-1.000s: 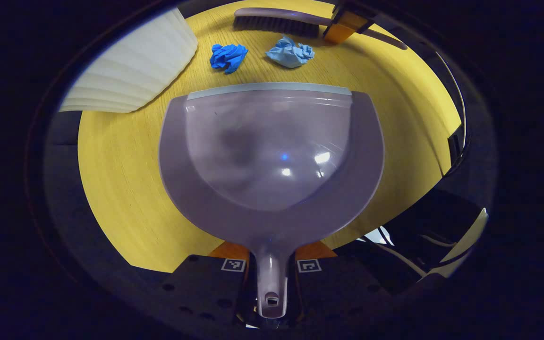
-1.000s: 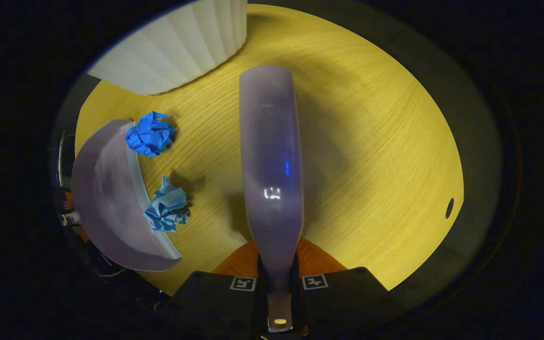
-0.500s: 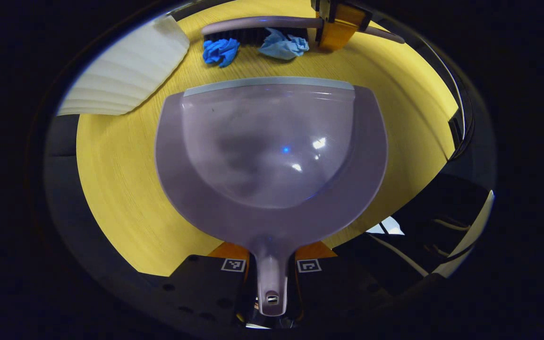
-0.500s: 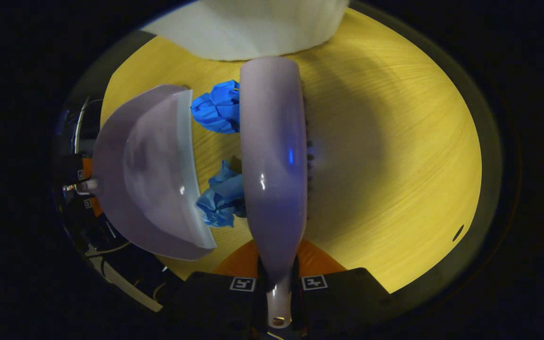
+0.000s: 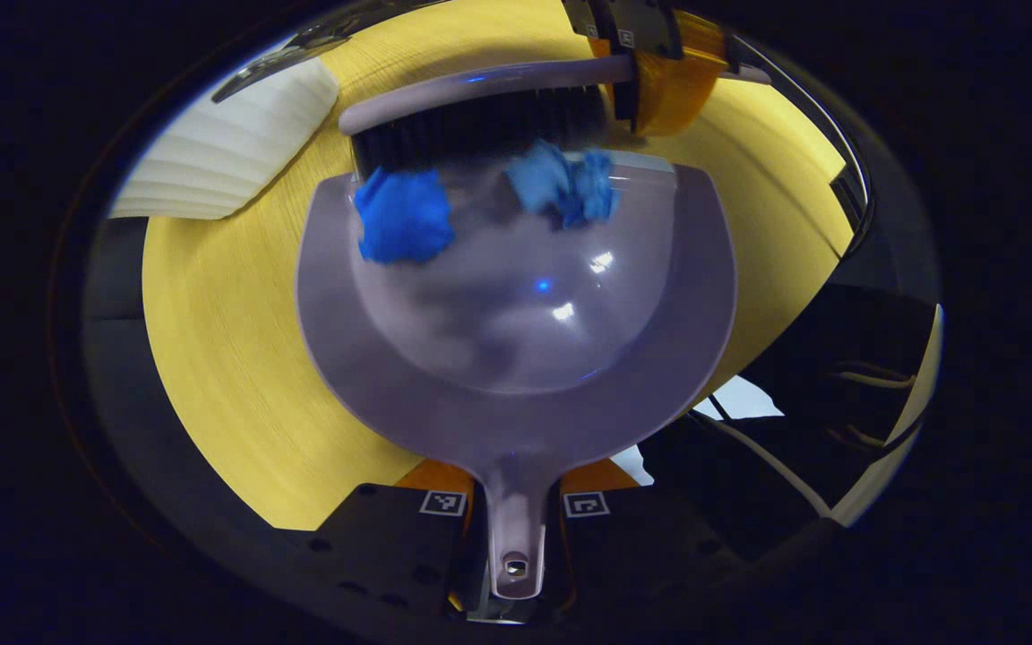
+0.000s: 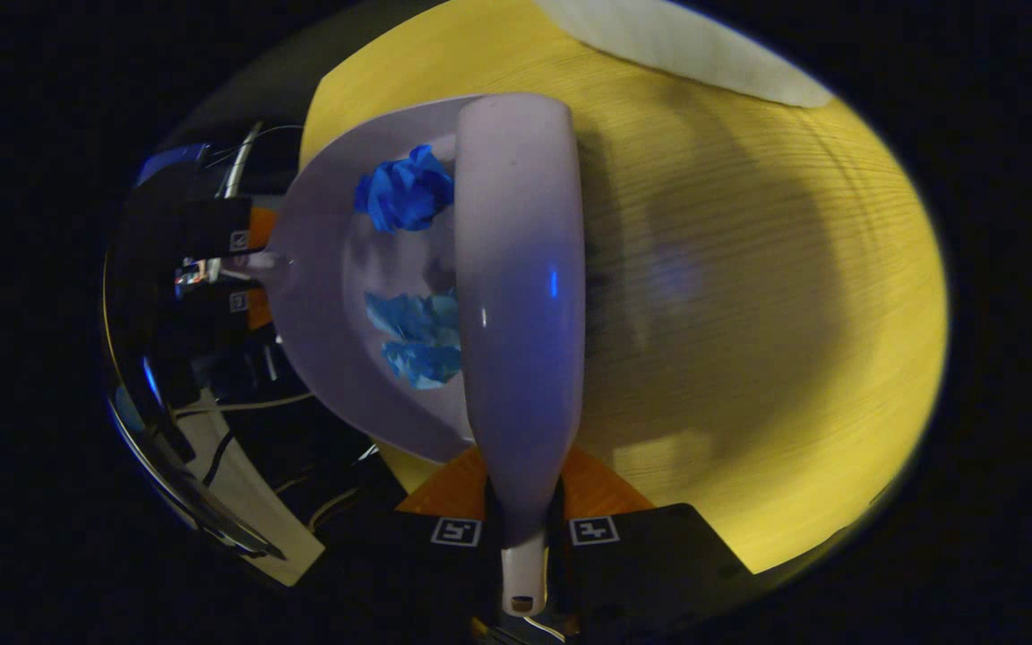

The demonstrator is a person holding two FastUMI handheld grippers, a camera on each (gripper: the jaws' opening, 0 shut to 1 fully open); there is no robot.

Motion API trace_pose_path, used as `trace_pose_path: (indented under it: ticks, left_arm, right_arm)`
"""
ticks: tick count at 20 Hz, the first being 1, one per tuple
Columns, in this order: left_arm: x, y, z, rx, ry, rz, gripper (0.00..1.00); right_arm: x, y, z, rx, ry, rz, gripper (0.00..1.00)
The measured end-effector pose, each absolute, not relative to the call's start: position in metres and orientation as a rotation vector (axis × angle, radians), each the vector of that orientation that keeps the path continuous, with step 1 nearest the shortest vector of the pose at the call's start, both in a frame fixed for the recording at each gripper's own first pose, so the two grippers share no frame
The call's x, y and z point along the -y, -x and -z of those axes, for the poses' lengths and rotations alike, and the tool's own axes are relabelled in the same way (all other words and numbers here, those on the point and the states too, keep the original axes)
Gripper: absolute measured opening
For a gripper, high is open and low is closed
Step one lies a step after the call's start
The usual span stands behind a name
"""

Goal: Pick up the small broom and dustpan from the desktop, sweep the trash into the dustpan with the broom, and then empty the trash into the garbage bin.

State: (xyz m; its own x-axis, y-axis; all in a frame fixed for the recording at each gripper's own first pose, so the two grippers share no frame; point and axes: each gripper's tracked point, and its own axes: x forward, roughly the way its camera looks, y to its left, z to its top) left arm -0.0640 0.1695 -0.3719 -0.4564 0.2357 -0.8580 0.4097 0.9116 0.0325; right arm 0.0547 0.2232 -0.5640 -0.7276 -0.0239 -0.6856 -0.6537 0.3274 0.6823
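My left gripper (image 5: pixel 516 488) is shut on the handle of the grey dustpan (image 5: pixel 516 358), which lies on the yellow table (image 5: pixel 211 358). Two crumpled paper balls sit just inside the pan's front lip: a dark blue one (image 5: pixel 404 217) on the left and a light blue one (image 5: pixel 565 184) on the right. The broom (image 5: pixel 480 112) stands along that lip with its dark bristles against both balls. My right gripper (image 6: pixel 523 502) is shut on the broom's handle, and the broom's back (image 6: pixel 520 287) partly hides the dustpan (image 6: pixel 328 278) and both balls (image 6: pixel 404 193) (image 6: pixel 417 336).
A white ribbed bin (image 5: pixel 220 157) stands at the table's far left, also seen as a white rim (image 6: pixel 686 45) at the top of the right gripper view. Cables and dark gear (image 5: pixel 821 394) hang off the table's right edge.
The broom has swept toward the dustpan and pushed both paper balls from the table over the lip into the pan. The dustpan has hardly moved.
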Motion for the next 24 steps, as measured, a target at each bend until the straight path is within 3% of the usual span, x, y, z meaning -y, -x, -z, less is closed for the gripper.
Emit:
trace_pose_path:
  ticks: [5, 10, 14, 19, 24]
  left_arm:
    - [-0.17, 0.062, 0.366, -1.992, -0.452, 0.223, 0.23]
    - [-0.159, 0.054, 0.354, -1.805, -0.392, 0.167, 0.23]
    - [-0.151, 0.05, 0.339, -1.665, -0.339, 0.123, 0.23]
    - [-0.142, 0.033, 0.315, -1.44, -0.342, 0.117, 0.23]
    - [-0.162, -0.028, 0.276, -1.242, -0.451, 0.101, 0.23]
  right_arm:
    - [-0.227, -0.064, 0.558, -1.975, 0.353, -1.357, 0.21]
    - [-0.2, -0.09, 0.533, -1.764, 0.078, -1.211, 0.21]
    - [-0.167, -0.092, 0.514, -1.555, -0.152, -1.024, 0.21]
    - [-0.134, -0.094, 0.483, -1.176, -0.539, -0.728, 0.2]
    - [-0.114, -0.043, 0.537, -0.981, -0.696, -0.576, 0.2]
